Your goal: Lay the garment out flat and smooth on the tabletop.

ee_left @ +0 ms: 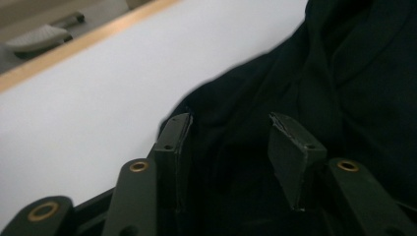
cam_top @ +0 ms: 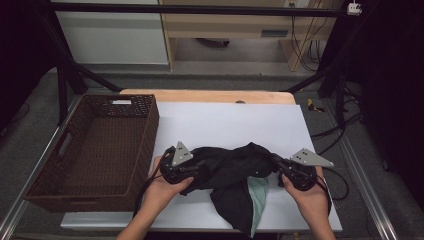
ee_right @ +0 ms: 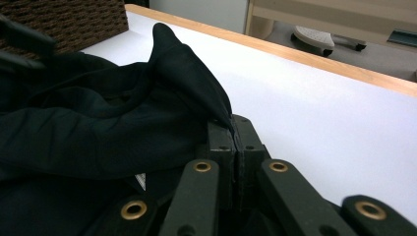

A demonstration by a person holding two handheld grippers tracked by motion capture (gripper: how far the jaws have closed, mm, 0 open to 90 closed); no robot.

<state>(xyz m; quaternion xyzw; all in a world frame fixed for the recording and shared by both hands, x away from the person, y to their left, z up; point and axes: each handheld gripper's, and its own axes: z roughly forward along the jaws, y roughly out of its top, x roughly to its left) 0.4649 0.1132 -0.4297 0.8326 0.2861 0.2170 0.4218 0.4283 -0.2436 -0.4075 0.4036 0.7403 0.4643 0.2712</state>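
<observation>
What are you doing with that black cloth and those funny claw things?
A person is handling a crumpled black cloth on a white table, with a gripper in each hand. The right gripper is clamped on one edge of it. The left gripper is open, with the cloth between its jaws. A brown basket sits beside it.

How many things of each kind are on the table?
Black garment: 1
Brown wicker basket: 1
White sheet: 1
Grippers, the left gripper and the right gripper: 2
Total: 5
</observation>
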